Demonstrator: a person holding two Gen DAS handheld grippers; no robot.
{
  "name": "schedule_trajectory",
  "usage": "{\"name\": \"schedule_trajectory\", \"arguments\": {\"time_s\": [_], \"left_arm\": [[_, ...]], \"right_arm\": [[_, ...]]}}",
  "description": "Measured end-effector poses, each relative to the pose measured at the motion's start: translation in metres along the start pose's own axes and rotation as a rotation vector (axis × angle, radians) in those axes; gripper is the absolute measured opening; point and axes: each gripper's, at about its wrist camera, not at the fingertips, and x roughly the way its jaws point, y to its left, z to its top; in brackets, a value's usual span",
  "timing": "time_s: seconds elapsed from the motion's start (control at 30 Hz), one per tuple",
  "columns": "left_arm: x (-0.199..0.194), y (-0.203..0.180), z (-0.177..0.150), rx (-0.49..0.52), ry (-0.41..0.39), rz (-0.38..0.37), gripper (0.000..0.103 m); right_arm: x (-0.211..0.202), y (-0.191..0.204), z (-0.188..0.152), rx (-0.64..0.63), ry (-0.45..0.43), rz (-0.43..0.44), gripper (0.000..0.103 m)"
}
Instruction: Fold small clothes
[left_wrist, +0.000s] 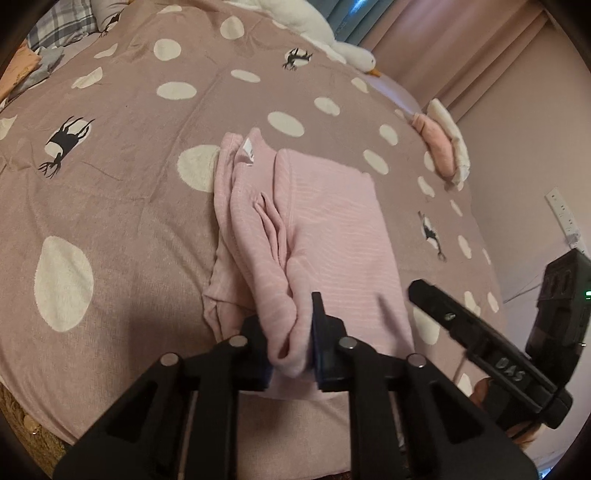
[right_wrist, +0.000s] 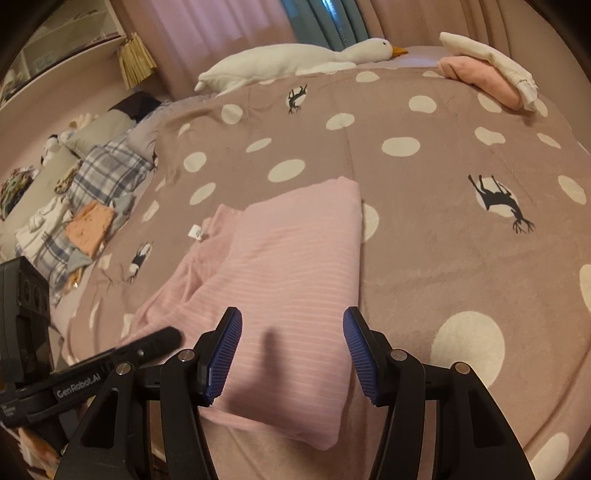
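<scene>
A pink striped garment (left_wrist: 325, 229) lies partly folded near the front edge of a bed, on a mauve bedspread (left_wrist: 129, 206) printed with white dots and black deer silhouettes. The left hand-held gripper (left_wrist: 291, 343) is clamped on a bunched fold at the garment's near left edge, with pink fabric pinched between its two black fingers and bulging out toward the camera. From the right wrist view, the right hand-held gripper (right_wrist: 291, 354) hovers over the garment's near end with its blue-padded fingers (right_wrist: 225, 354) spread wide apart and nothing between them but the cloth below; whether the tips touch the fabric cannot be told. In that view the garment (right_wrist: 295, 258) shows a flat folded panel on top, with looser crumpled layers spilling out to its left, where a small white label (right_wrist: 195, 232) sticks up. At the far right corner of the bed sits a stack of folded clothes (right_wrist: 487, 70), pink beneath and white on top, well apart from the garment being handled. A white plush goose (right_wrist: 295, 59) stretches along the far edge of the bed in front of the curtains. To the left, a plaid cloth (right_wrist: 107, 166) and an orange item (right_wrist: 90, 227) lie among other loose things.
</scene>
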Motion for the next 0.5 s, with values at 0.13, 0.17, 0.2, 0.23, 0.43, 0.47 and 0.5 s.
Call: {"name": "schedule_trajectory", "arguments": {"time_s": [0.13, 0.17, 0.2, 0.23, 0.43, 0.47, 0.5], "left_arm": [[-0.016, -0.006, -0.002, 0.028, -0.016, -0.012, 0.012], [-0.02, -0.006, -0.003, 0.032, -0.02, -0.019, 0.012], [-0.025, -0.007, -0.004, 0.043, -0.025, -0.019, 0.012], [-0.029, -0.007, -0.006, 0.051, -0.032, -0.006, 0.012], [-0.005, 0.007, -0.017, 0.076, 0.037, 0.104, 0.014], [-0.002, 0.01, -0.018, 0.077, 0.047, 0.11, 0.017], [0.001, 0.011, -0.018, 0.082, 0.061, 0.117, 0.018]], "right_arm": [[0.001, 0.001, -0.001, -0.005, 0.009, -0.008, 0.057], [0.001, 0.0, -0.001, -0.005, 0.009, -0.003, 0.057], [0.0, 0.0, -0.001, -0.004, 0.01, 0.002, 0.057], [0.0, -0.001, -0.002, -0.002, 0.011, 0.005, 0.057], [0.005, -0.003, -0.003, 0.003, 0.024, 0.001, 0.057], [0.007, -0.003, -0.004, 0.003, 0.029, 0.001, 0.057], [0.008, -0.004, -0.004, 0.002, 0.034, 0.0, 0.057]]}}
